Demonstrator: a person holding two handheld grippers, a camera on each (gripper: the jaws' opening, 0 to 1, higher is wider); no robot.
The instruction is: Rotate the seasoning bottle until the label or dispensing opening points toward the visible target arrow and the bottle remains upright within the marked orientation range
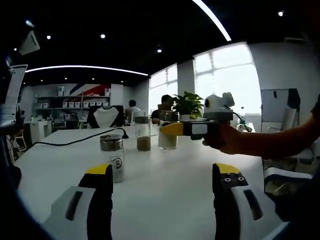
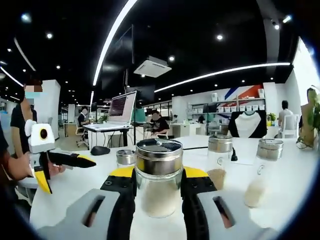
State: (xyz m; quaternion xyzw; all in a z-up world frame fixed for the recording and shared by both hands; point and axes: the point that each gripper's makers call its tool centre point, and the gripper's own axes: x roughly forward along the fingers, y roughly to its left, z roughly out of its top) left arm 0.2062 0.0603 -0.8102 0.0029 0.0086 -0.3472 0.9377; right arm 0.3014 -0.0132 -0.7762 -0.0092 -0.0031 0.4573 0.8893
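A glass seasoning bottle (image 2: pixel 159 192) with a silver lid and pale contents stands upright on the white table (image 1: pixel 165 205). My right gripper (image 2: pixel 159 175) is shut on it, one jaw on each side just below the lid. In the left gripper view the same bottle (image 1: pixel 168 142) sits mid-table, and the right gripper (image 1: pixel 171 130) reaches it from the right, held by a hand. My left gripper (image 1: pixel 162 172) is open with nothing between its jaws, hovering over the near table. It also appears as the left gripper (image 2: pixel 70 175) with its jaws spread.
A labelled bottle (image 1: pixel 112 157) stands near my left jaw, and a bottle with brown contents (image 1: pixel 143 135) stands behind it. More bottles (image 2: pixel 220 160) (image 2: pixel 262 172) stand to the right. A black cable (image 1: pixel 75 140), a potted plant (image 1: pixel 187 104), a laptop (image 2: pixel 122 107) and seated people lie beyond.
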